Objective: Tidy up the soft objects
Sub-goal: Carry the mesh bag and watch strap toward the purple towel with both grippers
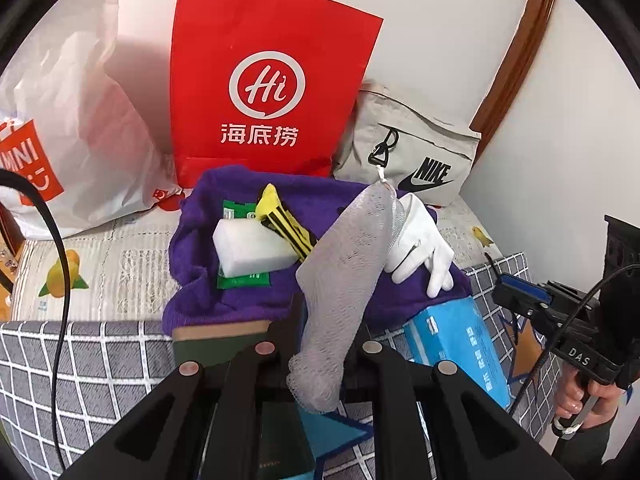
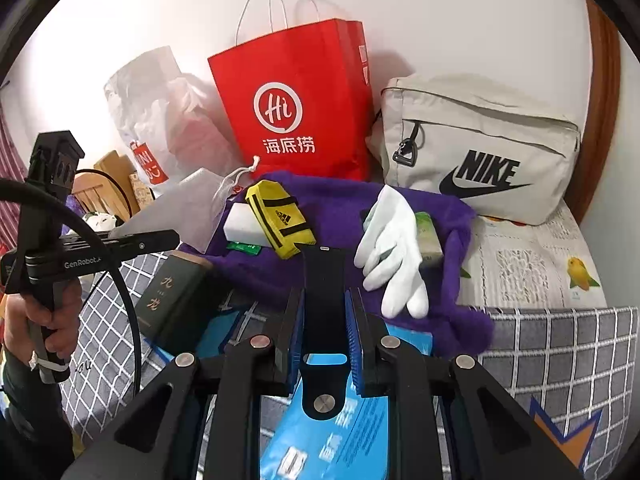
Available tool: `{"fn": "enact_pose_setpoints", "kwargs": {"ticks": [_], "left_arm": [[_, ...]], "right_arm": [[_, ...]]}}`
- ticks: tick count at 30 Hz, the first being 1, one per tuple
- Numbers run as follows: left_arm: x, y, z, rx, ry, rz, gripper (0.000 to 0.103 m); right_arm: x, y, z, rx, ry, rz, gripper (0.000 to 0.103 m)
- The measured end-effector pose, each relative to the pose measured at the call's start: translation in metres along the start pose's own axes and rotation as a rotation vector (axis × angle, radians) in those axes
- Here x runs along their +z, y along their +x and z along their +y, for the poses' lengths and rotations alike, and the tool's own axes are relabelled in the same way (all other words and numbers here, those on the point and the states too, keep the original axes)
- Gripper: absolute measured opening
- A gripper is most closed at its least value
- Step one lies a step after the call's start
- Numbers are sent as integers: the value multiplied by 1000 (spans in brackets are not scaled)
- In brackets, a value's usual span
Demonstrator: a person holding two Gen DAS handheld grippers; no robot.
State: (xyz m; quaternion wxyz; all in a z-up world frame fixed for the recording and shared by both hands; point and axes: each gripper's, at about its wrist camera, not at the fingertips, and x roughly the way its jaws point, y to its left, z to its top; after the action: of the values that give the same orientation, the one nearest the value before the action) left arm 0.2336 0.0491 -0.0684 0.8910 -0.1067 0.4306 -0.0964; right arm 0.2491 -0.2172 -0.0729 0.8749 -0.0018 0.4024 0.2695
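Both grippers grip soft things above a purple towel on a bed.

The left gripper is clamped on a grey mesh bag, which stands tilted over the purple towel. The right gripper grips a black strap between its blue pads. On the towel lie 1 white glove, 1 white sponge and 1 yellow pouch.

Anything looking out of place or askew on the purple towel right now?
The heap on the purple towel is jumbled: the yellow pouch leans tilted against the white sponge block, and the white glove lies sprawled over a pale green packet. Nothing looks spilled or damaged.
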Motion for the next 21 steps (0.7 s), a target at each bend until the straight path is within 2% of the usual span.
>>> {"fn": "enact_pose_setpoints", "kwargs": {"ticks": [10,21], "left_arm": [[18,16,4,3,-1,7,12],[37,40,8,6,13,50,12]], "right_arm": [[19,32,-7,2,4,20,20],[35,60,-16,-9,7,53,20]]}}
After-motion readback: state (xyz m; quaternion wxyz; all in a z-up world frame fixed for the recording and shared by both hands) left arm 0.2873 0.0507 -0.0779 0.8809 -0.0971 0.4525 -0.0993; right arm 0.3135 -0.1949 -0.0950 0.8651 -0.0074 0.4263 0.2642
